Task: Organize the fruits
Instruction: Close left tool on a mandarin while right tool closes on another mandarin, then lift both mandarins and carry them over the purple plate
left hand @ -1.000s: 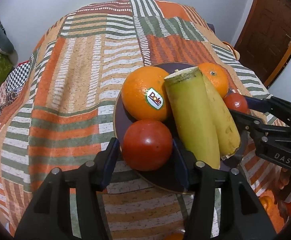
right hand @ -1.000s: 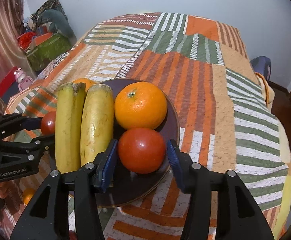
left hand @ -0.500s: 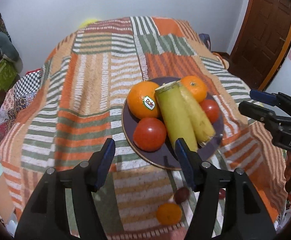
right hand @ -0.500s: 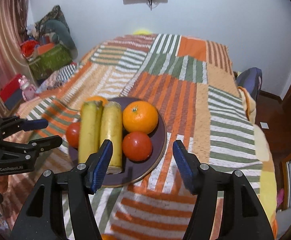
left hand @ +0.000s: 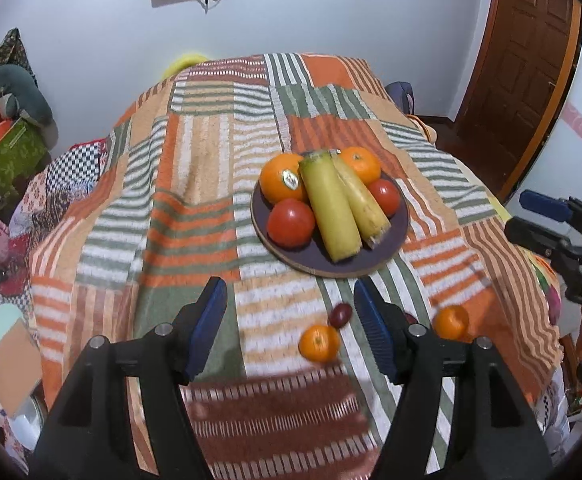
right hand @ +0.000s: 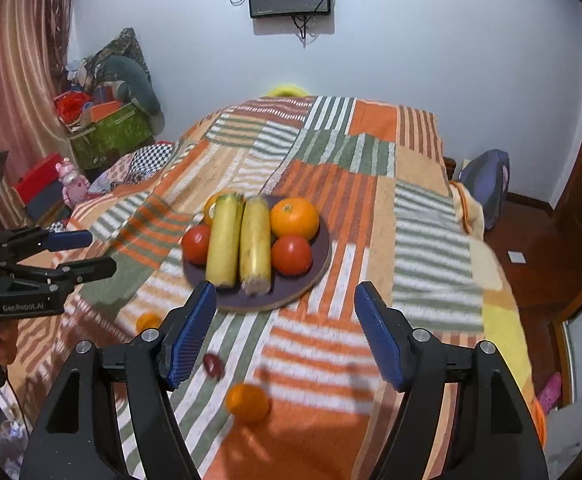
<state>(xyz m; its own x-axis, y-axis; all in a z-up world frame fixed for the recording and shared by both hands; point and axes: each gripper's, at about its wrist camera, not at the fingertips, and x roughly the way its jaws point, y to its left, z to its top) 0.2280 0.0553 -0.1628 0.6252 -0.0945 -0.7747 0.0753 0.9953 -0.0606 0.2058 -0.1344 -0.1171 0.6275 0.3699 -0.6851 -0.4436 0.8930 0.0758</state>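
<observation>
Item one, the largest I have in view: the bed, covered by a patchwork blanket [left hand: 195,208] in orange, green and white stripes. Item two: a dark round plate [left hand: 401,224] resting on the blanket, roughly mid-bed. Item three: two bananas [left hand: 333,208] lying side by side down the middle of the plate, touching along their length. Item four: a large orange with a sticker [left hand: 282,178] at the plate's far left as my left camera sees it, and a smaller orange [left hand: 361,164] at the far right behind the bananas. Item five: two tomatoes, one [left hand: 291,222] at the near left touching the stickered orange, the other tomato [left hand: 385,197] at the right against the bananas. Item six: loose fruit on the blanket, off the plate and nearer me, namely a small mandarin [left hand: 319,343], a second mandarin [left hand: 451,322] to its right, and a dark red grape-like fruit [left hand: 339,315] just beside the first mandarin. Item seven: my left gripper [left hand: 289,320], fingers spread wide with nothing between them, held above the blanket short of the plate. Item eight: my right gripper [right hand: 285,326], likewise spread wide and empty, hovering short of the plate's near rim; in the left camera it shows at the right edge, well clear of the fruit.
</observation>
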